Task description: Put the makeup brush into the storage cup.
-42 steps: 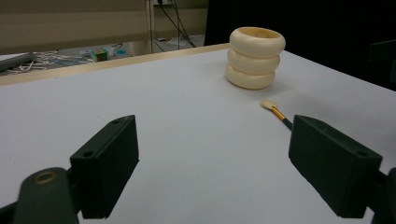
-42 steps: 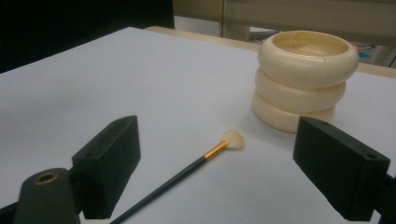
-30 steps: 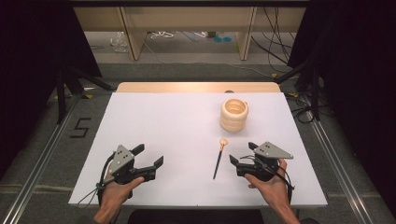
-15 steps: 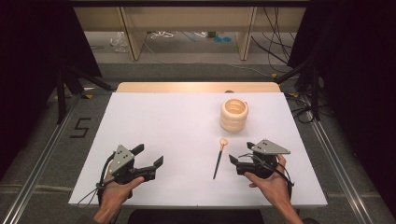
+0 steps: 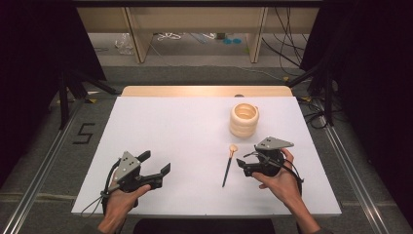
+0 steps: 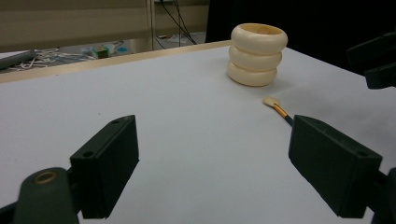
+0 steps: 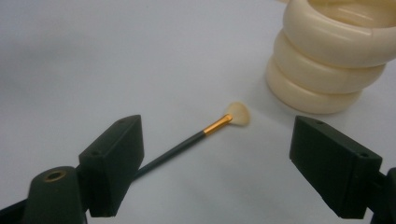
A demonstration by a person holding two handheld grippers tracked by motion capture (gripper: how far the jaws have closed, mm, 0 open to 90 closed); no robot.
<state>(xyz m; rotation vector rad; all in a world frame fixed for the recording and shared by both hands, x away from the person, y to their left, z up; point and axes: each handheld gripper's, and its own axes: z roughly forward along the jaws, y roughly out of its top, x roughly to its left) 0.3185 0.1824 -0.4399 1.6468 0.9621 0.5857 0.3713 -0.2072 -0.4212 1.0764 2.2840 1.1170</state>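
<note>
Cream ribbed holder (image 5: 244,119): upright at two o'clock on the white table (image 5: 175,126), contents not visible. Brush (image 5: 229,164): flat at its six o'clock. Left gripper (image 5: 157,164), right gripper (image 5: 242,162): jaws apart, empty.

- We see a lab or recording studio, not a home.
- The table (image 5: 160,122) wears a plain white cover, lit from above, with black curtains (image 5: 39,44) hanging on both sides.
- Loose cables (image 5: 287,44) trail over the grey carpet (image 5: 48,161) behind, near bare wooden furniture legs (image 5: 136,34).
- A "5" (image 5: 84,132) is marked on the floor beside metal rails (image 5: 39,170).
</note>
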